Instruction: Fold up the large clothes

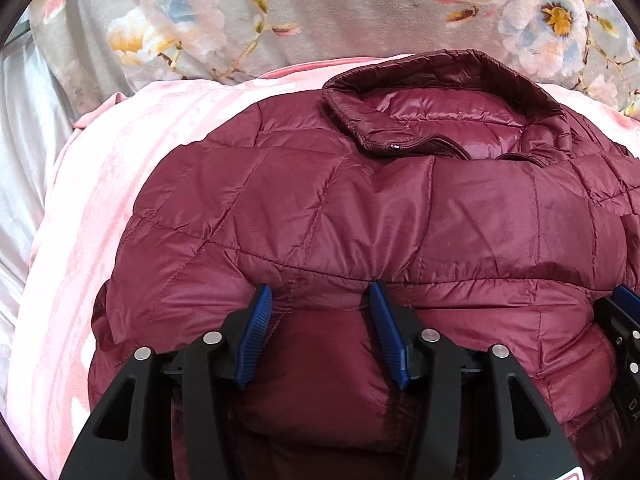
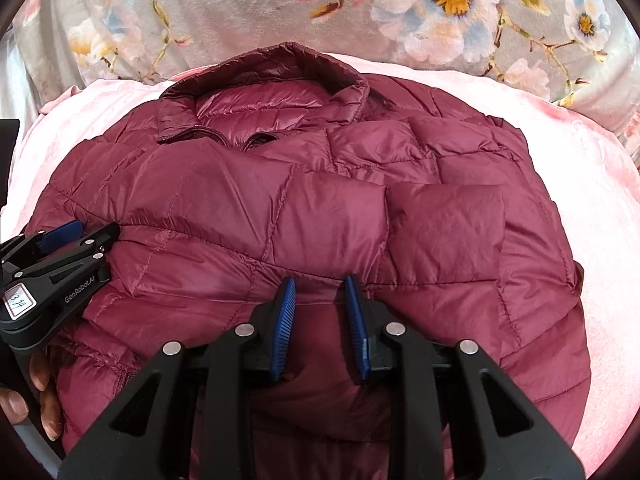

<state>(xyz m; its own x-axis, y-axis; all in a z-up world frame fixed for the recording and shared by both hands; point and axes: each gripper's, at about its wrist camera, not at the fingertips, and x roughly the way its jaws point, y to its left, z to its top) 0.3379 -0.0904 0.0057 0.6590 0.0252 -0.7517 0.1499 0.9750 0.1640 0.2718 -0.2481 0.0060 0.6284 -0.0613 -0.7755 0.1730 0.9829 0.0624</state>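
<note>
A pink blanket (image 1: 100, 184), soft and plush with paler streaks, covers the surface, and behind it lies grey bedding (image 2: 224, 8) printed with big white and yellow flowers. On the pink lies the maroon puffer jacket (image 1: 360, 208), glossy, quilted in squares, folded into a rounded bundle with its stand-up collar (image 1: 440, 68) at the far end and the zip just below. The left gripper (image 1: 320, 292) sits at the near edge, its 2 ribbed blue pads apart with a puff of jacket bulging between them. The right gripper (image 2: 320, 284) has its pads closer together, also with fabric between; whether they pinch it I cannot tell.
</note>
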